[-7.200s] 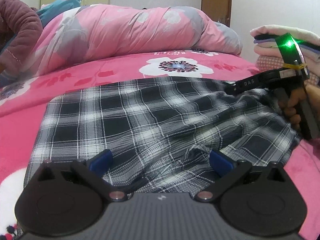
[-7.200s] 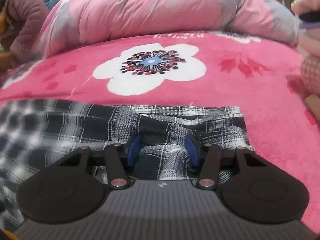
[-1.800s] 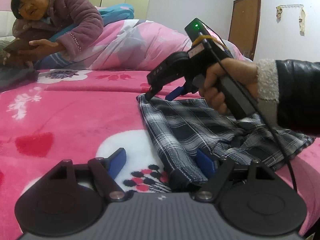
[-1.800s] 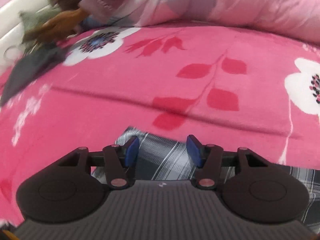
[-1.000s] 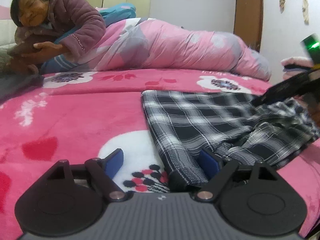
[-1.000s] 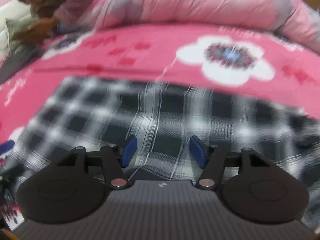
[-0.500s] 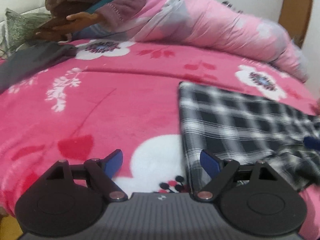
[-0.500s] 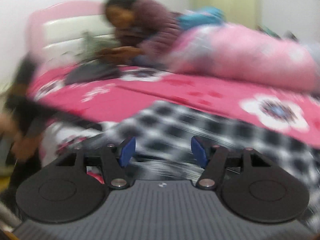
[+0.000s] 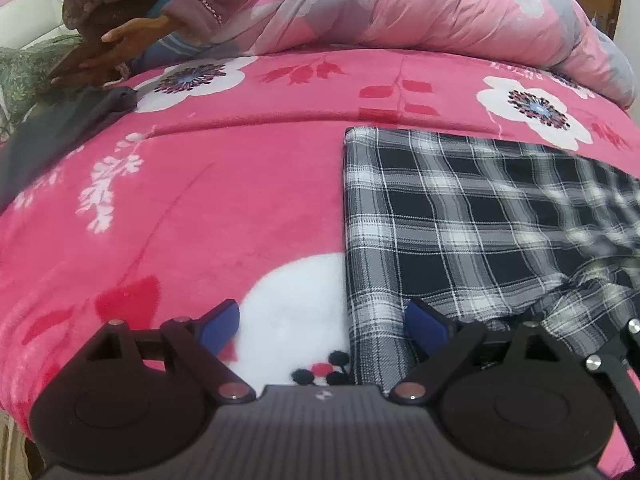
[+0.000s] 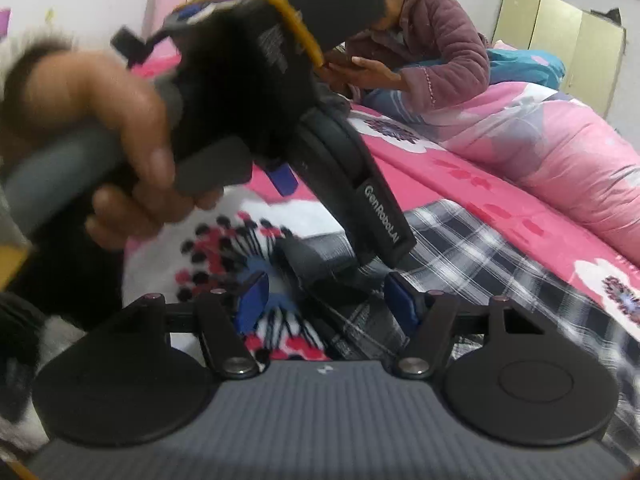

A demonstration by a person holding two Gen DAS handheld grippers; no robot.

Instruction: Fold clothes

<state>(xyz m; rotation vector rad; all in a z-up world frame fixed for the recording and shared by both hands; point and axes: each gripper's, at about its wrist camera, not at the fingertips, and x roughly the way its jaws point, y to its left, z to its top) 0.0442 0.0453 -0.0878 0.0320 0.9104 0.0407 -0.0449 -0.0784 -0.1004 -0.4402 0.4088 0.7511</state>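
A black-and-white plaid garment (image 9: 472, 216) lies folded on the pink flowered bedspread (image 9: 224, 208), its straight left edge running toward me. My left gripper (image 9: 322, 328) is open and straddles the garment's near left corner, right finger (image 9: 424, 326) over the cloth. My right gripper (image 10: 326, 306) is open and empty, just above the same near corner (image 10: 360, 320). The left gripper's body and the hand holding it (image 10: 256, 92) fill the right wrist view close ahead. The plaid cloth (image 10: 500, 264) stretches away to the right.
A person in a purple jacket (image 9: 168, 4) lies at the head of the bed beside a rolled pink duvet (image 9: 420, 8). A grey cloth (image 9: 52, 132) lies at the far left. Yellow wardrobes (image 10: 560, 44) stand behind.
The right gripper swung left and now sits close beside the left gripper at the near corner. The left gripper tilted down over the garment's left edge. Both stayed open.
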